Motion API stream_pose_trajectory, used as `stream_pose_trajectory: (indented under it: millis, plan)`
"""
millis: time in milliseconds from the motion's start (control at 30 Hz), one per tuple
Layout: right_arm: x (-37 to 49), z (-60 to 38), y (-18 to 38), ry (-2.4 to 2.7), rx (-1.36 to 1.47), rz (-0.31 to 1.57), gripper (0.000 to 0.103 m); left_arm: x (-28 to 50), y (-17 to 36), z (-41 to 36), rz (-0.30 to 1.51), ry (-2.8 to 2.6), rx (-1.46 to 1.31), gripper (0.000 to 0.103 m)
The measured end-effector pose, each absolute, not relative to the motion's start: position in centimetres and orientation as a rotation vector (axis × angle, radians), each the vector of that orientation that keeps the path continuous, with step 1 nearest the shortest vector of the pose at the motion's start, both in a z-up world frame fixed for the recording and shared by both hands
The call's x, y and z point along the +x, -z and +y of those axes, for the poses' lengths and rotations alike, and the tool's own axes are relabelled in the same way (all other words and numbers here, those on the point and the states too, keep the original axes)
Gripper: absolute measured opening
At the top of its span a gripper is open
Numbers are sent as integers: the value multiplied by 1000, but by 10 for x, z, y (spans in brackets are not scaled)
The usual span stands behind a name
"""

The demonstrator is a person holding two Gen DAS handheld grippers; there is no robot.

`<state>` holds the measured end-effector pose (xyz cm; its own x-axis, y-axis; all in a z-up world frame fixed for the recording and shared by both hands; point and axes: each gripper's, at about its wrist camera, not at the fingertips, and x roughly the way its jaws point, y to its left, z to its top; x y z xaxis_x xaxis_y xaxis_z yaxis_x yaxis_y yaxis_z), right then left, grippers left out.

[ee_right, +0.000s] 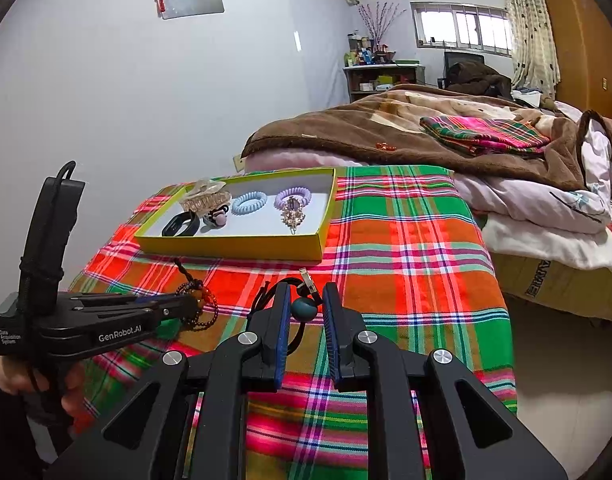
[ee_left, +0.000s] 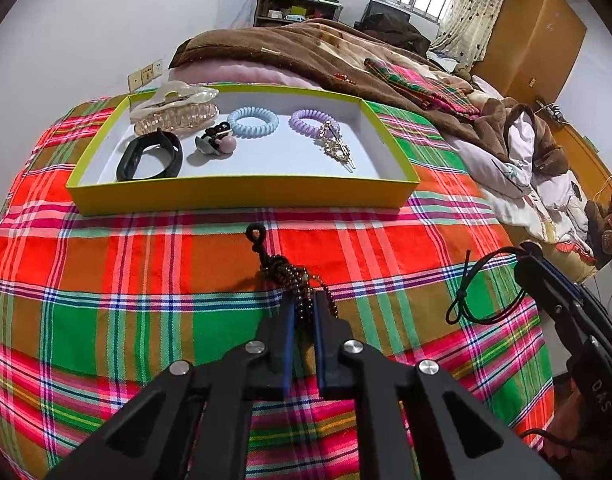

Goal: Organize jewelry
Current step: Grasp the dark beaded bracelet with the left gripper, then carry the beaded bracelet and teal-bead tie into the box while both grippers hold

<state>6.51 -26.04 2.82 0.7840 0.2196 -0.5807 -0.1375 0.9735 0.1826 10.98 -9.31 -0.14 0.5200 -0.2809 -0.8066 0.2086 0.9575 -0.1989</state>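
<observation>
A yellow tray on the plaid cloth holds a pale claw clip, a black band, a pink-and-black hair tie, a blue coil tie, a purple coil tie and a gold brooch. My left gripper is shut on a dark bead bracelet with a black cord loop. My right gripper straddles a black cord necklace with a teal bead; its jaws are apart. The cord also shows in the left wrist view.
The plaid cloth covers a table beside a bed with a brown blanket and white bedding. A folded plaid cloth lies on the bed. A shelf and a wardrobe stand by the far wall.
</observation>
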Motion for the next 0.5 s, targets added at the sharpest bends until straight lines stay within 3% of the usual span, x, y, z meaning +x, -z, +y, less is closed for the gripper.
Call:
stream_pose_trajectory:
  millis: [500]
  plan:
    - [65, -253, -36, -200, 120, 630, 16, 105, -21, -85, 934, 327, -89, 7]
